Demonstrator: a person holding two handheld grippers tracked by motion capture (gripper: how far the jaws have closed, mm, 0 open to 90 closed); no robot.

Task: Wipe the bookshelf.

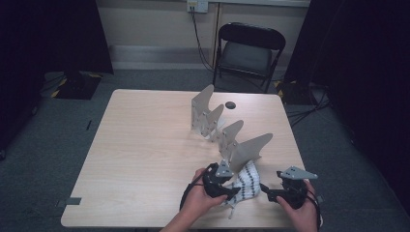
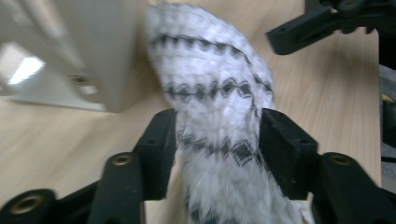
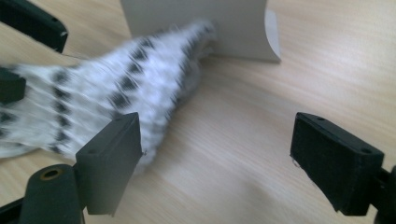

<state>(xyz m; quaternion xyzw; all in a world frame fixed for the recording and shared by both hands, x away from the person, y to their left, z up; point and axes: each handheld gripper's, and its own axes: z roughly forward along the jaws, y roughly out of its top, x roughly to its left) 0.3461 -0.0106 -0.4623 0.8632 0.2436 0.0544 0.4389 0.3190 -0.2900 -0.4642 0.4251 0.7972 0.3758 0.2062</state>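
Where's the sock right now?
The white knitted sock with black zigzag bands lies near the table's front edge, clamped in the left tool, against the nearest grey fin-shaped plate.

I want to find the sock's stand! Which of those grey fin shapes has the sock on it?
The grey fin nearest the person, last in the row. The striped sock hangs off it; the other three stand bare.

Left gripper (image 1: 231, 192) fingers (image 2: 156, 149) clamped, right gripper (image 1: 270, 192) fingers (image 3: 109, 158) spread
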